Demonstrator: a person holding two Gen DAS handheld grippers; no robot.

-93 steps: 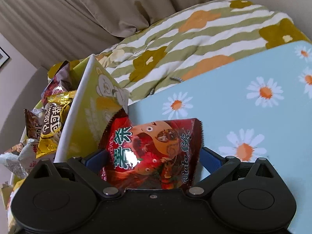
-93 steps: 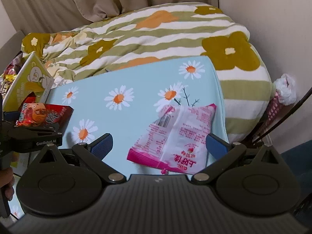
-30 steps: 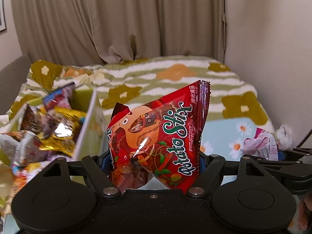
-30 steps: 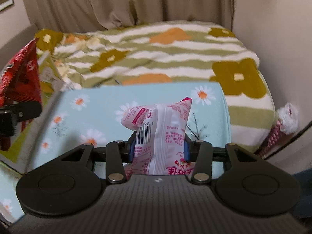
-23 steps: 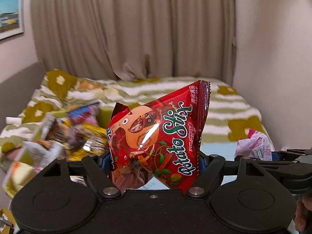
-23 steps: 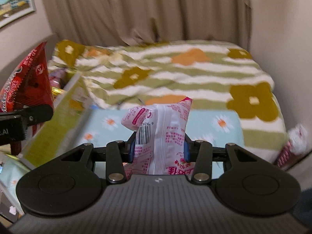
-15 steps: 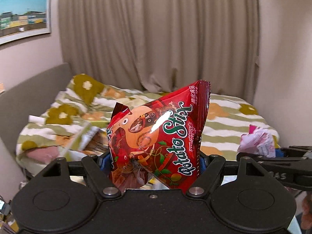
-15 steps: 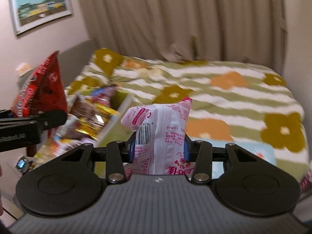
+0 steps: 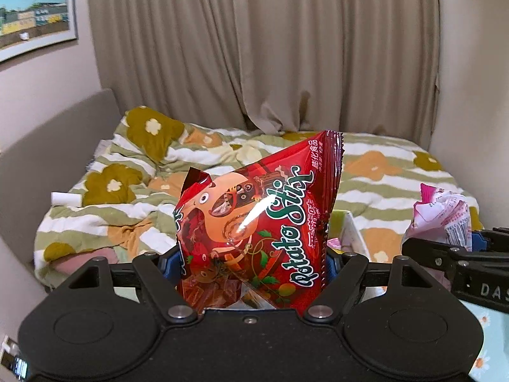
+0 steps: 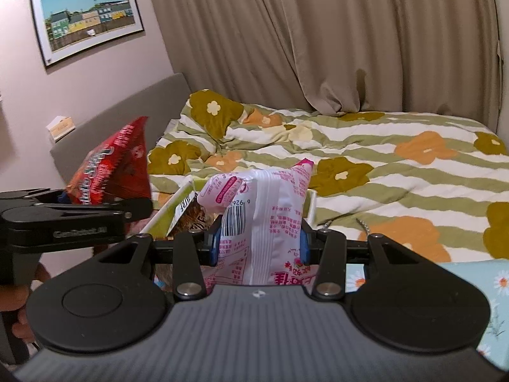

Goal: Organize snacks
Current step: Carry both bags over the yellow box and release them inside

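Between the blue pads of the left gripper (image 9: 251, 262), in the left wrist view, stands a red Potato Stix bag (image 9: 259, 222), clamped at its lower sides and tilted so that its crimped top corner points up to the right. Behind it lies a bed with a striped flowered quilt (image 9: 381, 172), backed by beige curtains (image 9: 254, 47); a framed picture (image 9: 35, 12) hangs on the wall at upper left. Just right of the bag the white edge of a snack box (image 9: 351, 232) shows. At the right edge the right gripper (image 9: 458, 248) comes into view side-on, with a pink and white snack packet (image 9: 445, 213) rising from it.

From the right wrist view, the right gripper (image 10: 259, 243) has its jaws drawn close together and pressed on the pink and white snack packet (image 10: 264, 207), which stands upright with its barcode facing the camera. Directly behind the packet sits the snack box (image 10: 178, 199), its yellow-green flap leaning left and dark wrappers visible inside. At the left the left gripper (image 10: 95, 203) carries the red Potato Stix bag (image 10: 111, 168) above the box's left side. A hand (image 10: 19, 299) shows at the lower left edge. A daisy-printed blue surface (image 10: 477, 273) shows at the lower right, the quilt (image 10: 381, 159) and curtains (image 10: 318, 31) beyond.
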